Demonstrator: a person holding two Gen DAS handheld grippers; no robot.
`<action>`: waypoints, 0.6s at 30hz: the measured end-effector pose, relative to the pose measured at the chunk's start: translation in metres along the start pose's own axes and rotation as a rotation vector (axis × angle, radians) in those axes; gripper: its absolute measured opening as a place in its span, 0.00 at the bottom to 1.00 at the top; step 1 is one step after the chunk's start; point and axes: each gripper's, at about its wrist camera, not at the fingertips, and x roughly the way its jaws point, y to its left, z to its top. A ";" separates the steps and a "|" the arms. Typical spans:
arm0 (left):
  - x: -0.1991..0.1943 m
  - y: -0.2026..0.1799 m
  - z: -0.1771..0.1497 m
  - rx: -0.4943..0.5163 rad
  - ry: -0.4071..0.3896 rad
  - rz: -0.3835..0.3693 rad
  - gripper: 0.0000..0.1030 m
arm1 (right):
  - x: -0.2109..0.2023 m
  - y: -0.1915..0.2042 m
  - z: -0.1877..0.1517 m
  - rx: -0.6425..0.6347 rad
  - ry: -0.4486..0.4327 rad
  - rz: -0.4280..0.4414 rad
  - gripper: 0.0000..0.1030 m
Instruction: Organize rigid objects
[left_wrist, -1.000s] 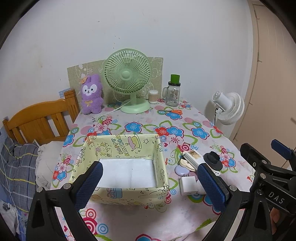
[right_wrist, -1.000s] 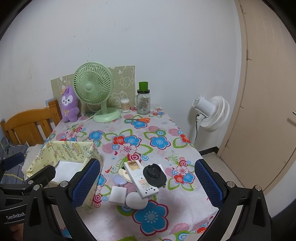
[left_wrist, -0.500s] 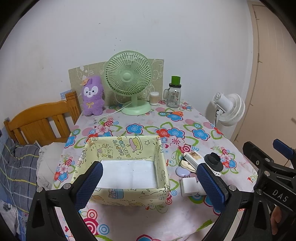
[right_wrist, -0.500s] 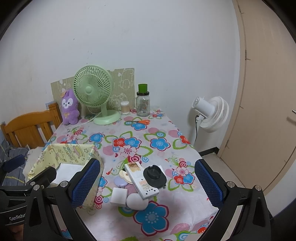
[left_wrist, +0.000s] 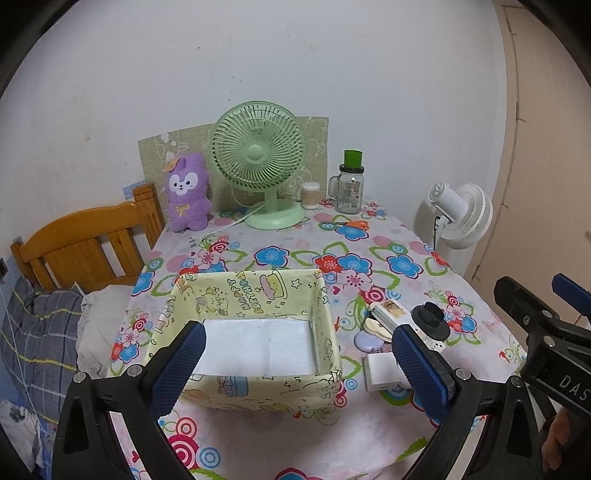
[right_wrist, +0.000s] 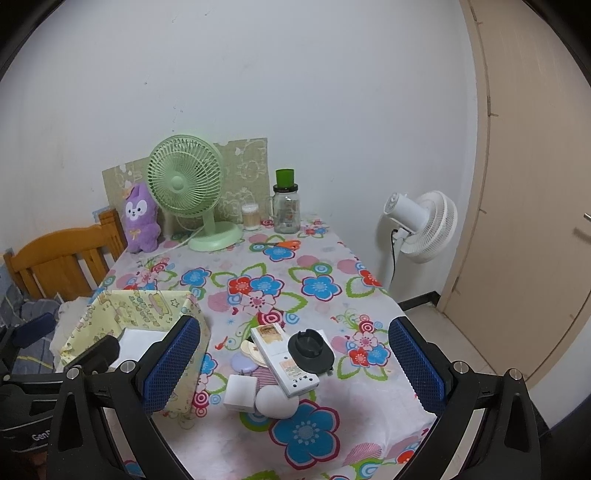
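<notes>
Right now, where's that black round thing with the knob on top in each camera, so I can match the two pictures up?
Left wrist view: the black round piece sits right of centre, beyond the left gripper's right fingertip, right of the yellow fabric box.
Right wrist view: the piece is at lower centre, lying on the white rectangular device.
Shared landmark: the green desk fan at the table's far end.

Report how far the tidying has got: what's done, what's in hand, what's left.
Done: nothing visible. The yellow fabric box holds only its white liner. In hand: nothing; the left gripper and right gripper are both open and hold nothing. Left: the whole pile beside the box, including the black round holder, long white device, white square box, white round piece and lilac disc.
</notes>
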 end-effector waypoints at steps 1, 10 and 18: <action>0.000 -0.001 -0.001 0.003 0.000 -0.002 0.98 | 0.000 0.001 0.000 -0.003 -0.001 0.000 1.00; 0.007 -0.009 -0.002 0.006 0.009 -0.004 0.98 | 0.003 -0.001 -0.003 -0.008 0.002 -0.007 1.00; 0.017 -0.022 -0.003 0.007 0.031 -0.009 0.95 | 0.013 -0.014 -0.005 -0.001 0.018 0.003 0.97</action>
